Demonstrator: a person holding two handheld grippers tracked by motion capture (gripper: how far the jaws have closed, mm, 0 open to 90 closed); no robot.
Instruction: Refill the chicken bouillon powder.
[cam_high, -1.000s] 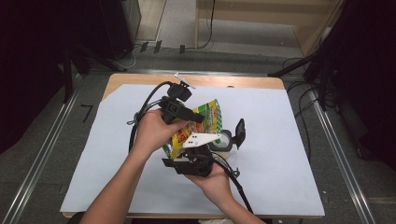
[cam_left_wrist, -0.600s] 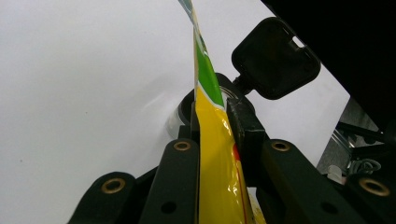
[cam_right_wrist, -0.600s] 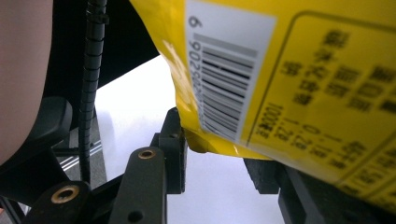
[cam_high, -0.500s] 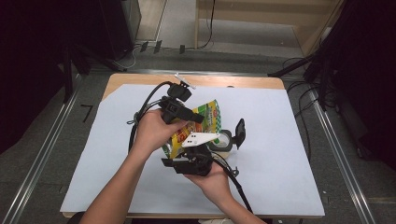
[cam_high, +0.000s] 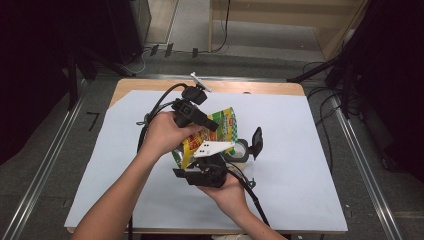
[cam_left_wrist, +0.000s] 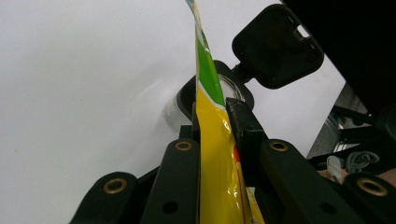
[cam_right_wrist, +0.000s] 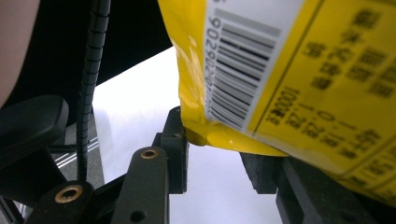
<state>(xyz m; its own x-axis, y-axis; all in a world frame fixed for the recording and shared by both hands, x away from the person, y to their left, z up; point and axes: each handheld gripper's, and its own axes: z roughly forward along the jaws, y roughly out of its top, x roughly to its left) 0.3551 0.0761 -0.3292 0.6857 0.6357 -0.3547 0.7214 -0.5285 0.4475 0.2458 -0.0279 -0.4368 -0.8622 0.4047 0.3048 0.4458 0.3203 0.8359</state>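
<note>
A yellow and green snack pouch (cam_high: 220, 127) hangs above the white table sheet, held between both hands. My left gripper (cam_high: 212, 125) comes in from the left and is shut on the pouch's upper part. In the left gripper view both black pads pinch the thin pouch (cam_left_wrist: 217, 154) edge-on. My right gripper (cam_high: 197, 159) reaches up from below. In the right gripper view its jaws (cam_right_wrist: 217, 149) stand on either side of the pouch's (cam_right_wrist: 303, 70) bottom edge and press on it. A small clear jar (cam_high: 241, 150) with a black flip lid (cam_high: 256, 141) stands open just right of the pouch.
A white sheet (cam_high: 300, 150) covers most of the wooden table (cam_high: 270, 87). Black cables trail from both grippers, one looping at the left (cam_high: 150, 112). Metal rails run along both table sides; dark equipment stands beyond the far edge.
</note>
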